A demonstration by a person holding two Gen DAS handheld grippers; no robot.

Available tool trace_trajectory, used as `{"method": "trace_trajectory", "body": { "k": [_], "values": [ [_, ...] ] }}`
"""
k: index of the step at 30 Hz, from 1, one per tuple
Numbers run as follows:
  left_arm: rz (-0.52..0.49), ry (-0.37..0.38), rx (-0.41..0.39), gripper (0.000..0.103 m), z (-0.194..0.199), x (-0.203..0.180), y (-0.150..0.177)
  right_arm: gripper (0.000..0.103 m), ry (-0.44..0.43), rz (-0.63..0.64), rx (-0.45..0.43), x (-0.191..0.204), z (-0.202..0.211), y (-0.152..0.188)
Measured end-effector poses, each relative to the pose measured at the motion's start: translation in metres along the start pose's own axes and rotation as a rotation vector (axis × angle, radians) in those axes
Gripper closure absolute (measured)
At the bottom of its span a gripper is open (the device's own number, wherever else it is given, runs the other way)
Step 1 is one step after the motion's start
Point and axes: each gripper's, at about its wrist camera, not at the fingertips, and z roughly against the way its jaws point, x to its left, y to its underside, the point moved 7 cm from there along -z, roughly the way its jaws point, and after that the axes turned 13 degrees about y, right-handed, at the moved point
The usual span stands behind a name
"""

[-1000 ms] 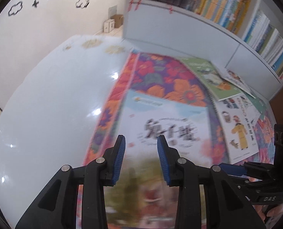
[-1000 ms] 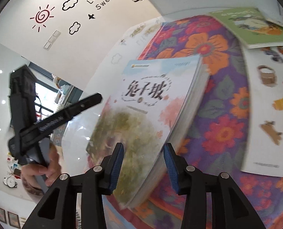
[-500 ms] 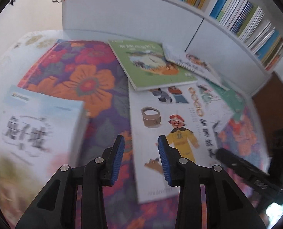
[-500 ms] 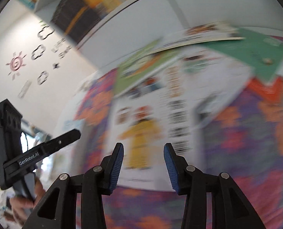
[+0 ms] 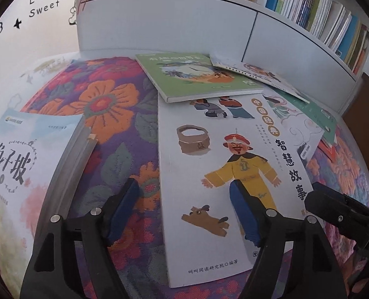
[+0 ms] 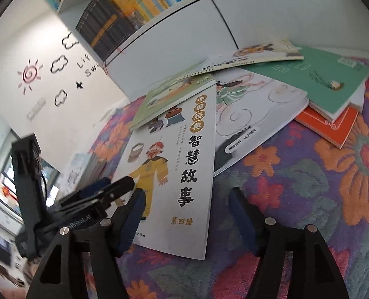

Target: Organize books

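One thick pale-blue book (image 5: 22, 154) set aside at the cloth's left edge. Five more overlapping on the floral cloth (image 5: 104, 104), white storybook (image 5: 216, 164) nearest. Left gripper (image 5: 184, 211) and right gripper (image 6: 184, 219) empty, jaws opening astride that storybook's near corners.

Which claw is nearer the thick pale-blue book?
Left. The left claw sits between the thick pale-blue book and the white storybook; the right claw straddles the storybook's far edge.
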Motion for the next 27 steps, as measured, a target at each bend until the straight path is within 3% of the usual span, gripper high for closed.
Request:
{"method": "trace_trajectory", "body": {
  "k": [27],
  "values": [
    [-0.021,0.006,0.016,0.019,-0.0054,-0.0074,0.0016,0.027,0.007,0.023,-0.002,0.0045,0.0008,0.0042]
  ]
}}
